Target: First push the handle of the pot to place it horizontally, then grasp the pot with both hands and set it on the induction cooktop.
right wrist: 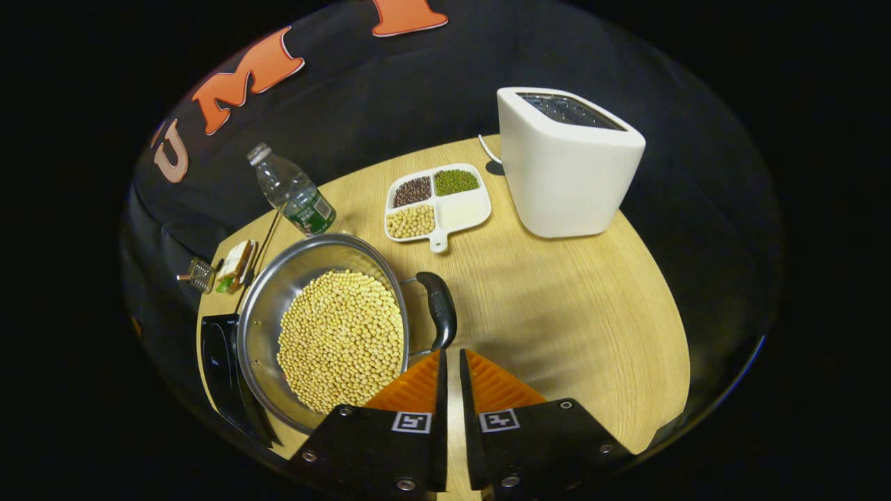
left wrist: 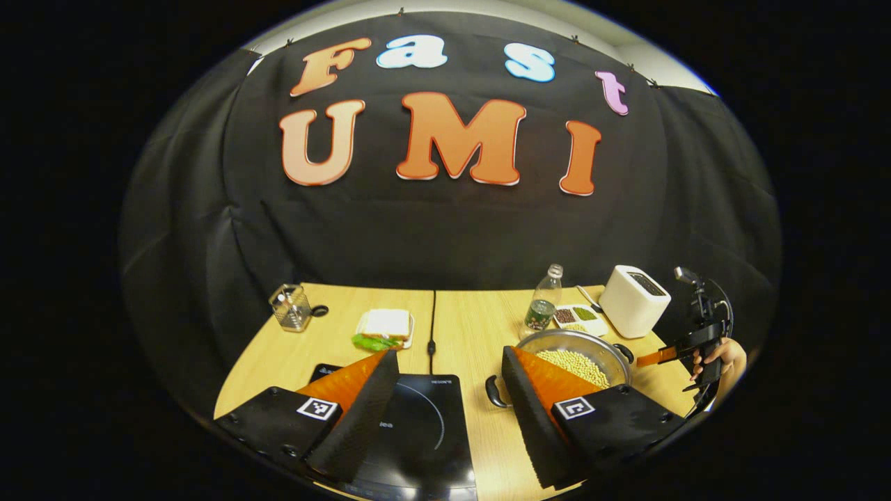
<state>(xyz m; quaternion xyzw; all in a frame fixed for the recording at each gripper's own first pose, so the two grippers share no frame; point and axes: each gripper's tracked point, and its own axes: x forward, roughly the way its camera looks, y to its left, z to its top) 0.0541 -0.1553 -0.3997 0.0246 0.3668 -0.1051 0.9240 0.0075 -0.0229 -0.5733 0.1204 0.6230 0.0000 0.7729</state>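
A steel pot (left wrist: 592, 342) full of pale beans (right wrist: 341, 337) stands on the wooden table, right of the black induction cooktop (left wrist: 424, 431). My left gripper (left wrist: 451, 355) is open wide above the cooktop's near edge, and its right finger lies close to the pot's left black handle (left wrist: 495, 393). My right gripper (right wrist: 451, 353) is shut with nothing between its fingers. Its tips sit right at the near end of the pot's right handle (right wrist: 440, 309); I cannot tell whether they touch it. The right gripper (left wrist: 642, 360), held by a hand (left wrist: 727, 356), also appears beside the pot. The cooktop (right wrist: 217, 365) lies beyond the pot.
A white toaster (right wrist: 567, 167) and a divided dish of grains (right wrist: 437, 200) stand behind the pot, with a plastic bottle (right wrist: 292, 191) beside them. A sandwich on a plate (left wrist: 385, 327) and a wire basket (left wrist: 291, 307) sit behind the cooktop. A seam (left wrist: 432, 327) splits the table.
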